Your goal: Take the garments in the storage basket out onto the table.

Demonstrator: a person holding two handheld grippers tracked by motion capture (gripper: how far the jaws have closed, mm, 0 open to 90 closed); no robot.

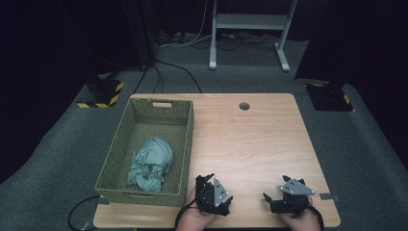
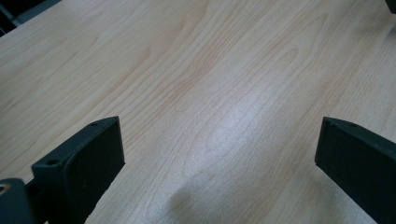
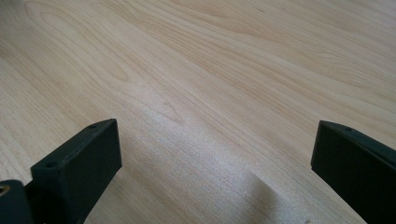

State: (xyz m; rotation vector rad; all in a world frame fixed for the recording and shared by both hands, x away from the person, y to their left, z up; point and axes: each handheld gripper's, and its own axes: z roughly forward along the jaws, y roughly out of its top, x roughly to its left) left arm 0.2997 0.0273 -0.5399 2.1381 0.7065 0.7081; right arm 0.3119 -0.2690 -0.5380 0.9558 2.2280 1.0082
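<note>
A crumpled pale green cloth (image 1: 150, 164) lies inside a woven olive basket (image 1: 185, 144) on the left part of the wooden table (image 1: 250, 144). My left gripper (image 1: 204, 180) rests near the table's front edge, just right of the basket's near corner, open and holding nothing. My right gripper (image 1: 274, 188) sits at the front right, also open and empty. In the left gripper view the two black jaws stand wide apart over bare wood (image 2: 205, 102). The right gripper view shows the same wide gap over the tabletop (image 3: 215, 93).
A round cable hole (image 1: 244, 106) sits near the table's far edge. A small grey tab (image 1: 329, 197) lies at the front right edge. Beyond the table are grey carpet, a white stand (image 1: 250, 29) and yellow-black striped bases (image 1: 102, 94).
</note>
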